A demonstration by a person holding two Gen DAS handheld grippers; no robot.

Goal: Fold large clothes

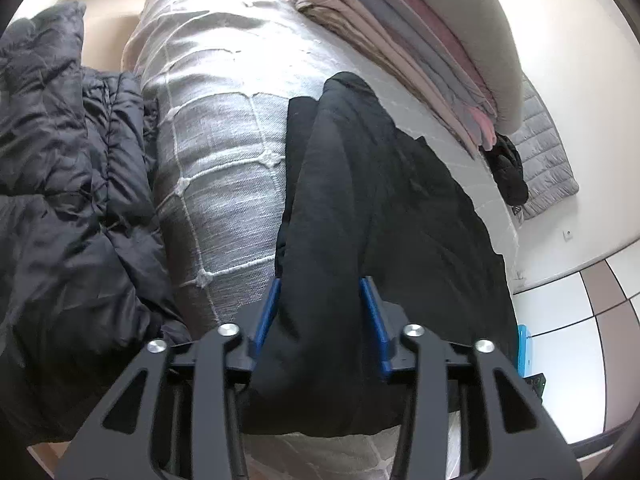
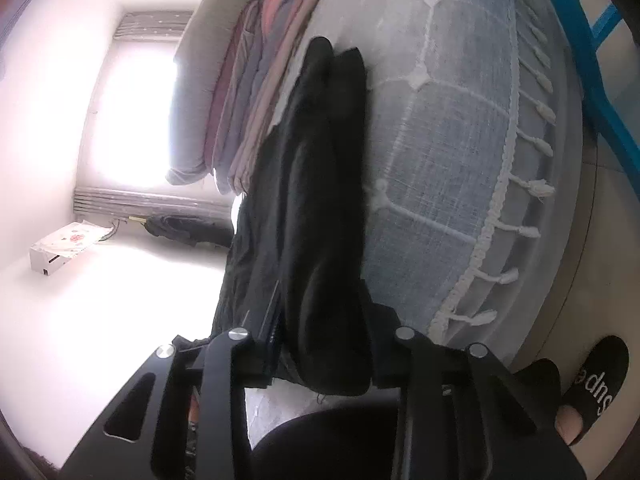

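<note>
A black garment [image 1: 384, 200] lies on a pale grey bedspread [image 1: 224, 168] crossed by a white raised grid and edged with white tassels [image 2: 516, 200]. Beside it sits a dark charcoal quilted jacket [image 1: 68, 184] with a slight sheen. A stack of folded cloth [image 1: 420, 40] shows layers of dusty pink, mauve, grey and beige. The left gripper [image 1: 322, 328] is black with blue pads [image 1: 269, 312] and silver bolts. A black slipper [image 2: 596, 376] carries white lettering. The chair [image 2: 600, 52] is bright blue. Floor tiles [image 1: 560, 312] are white with brownish squares.
</note>
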